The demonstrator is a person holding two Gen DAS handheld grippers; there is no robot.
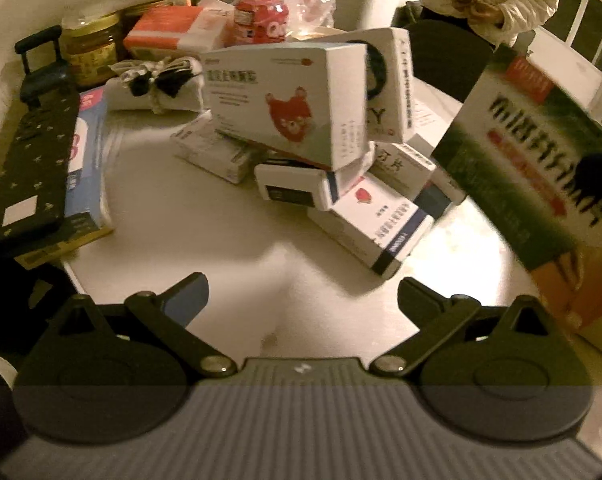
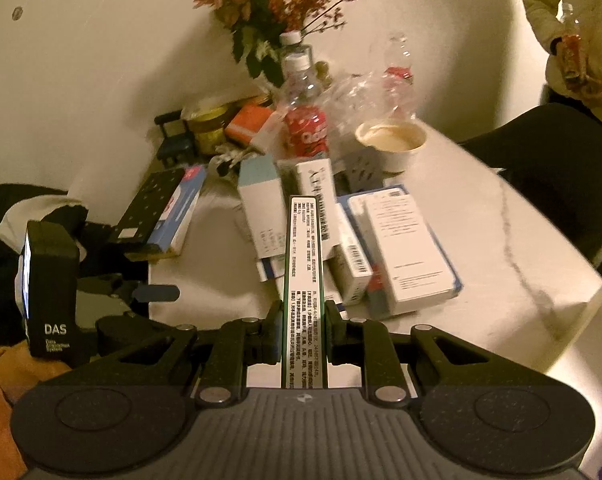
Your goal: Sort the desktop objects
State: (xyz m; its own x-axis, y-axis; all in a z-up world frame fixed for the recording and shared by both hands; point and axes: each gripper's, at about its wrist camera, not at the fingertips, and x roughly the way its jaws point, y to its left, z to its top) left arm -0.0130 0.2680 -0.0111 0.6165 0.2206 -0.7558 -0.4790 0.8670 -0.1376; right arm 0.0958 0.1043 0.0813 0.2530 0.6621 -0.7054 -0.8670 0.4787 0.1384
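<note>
Our right gripper (image 2: 303, 316) was clamped on the green box (image 2: 303, 280) (held edge-on above the table (image 2: 481, 216)), near the heaped medicine boxes (image 1: 301, 136); our left gripper (image 1: 303, 300) stood apart, empty.

Green box (image 1: 541, 168), red-labelled bottle (image 2: 305, 130), white marble-veined table (image 2: 501, 240).

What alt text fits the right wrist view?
The right claw is shut on the narrow edge of a green-trimmed box, held above a white table with a pile of medicine boxes, bottles and a cup behind.
</note>
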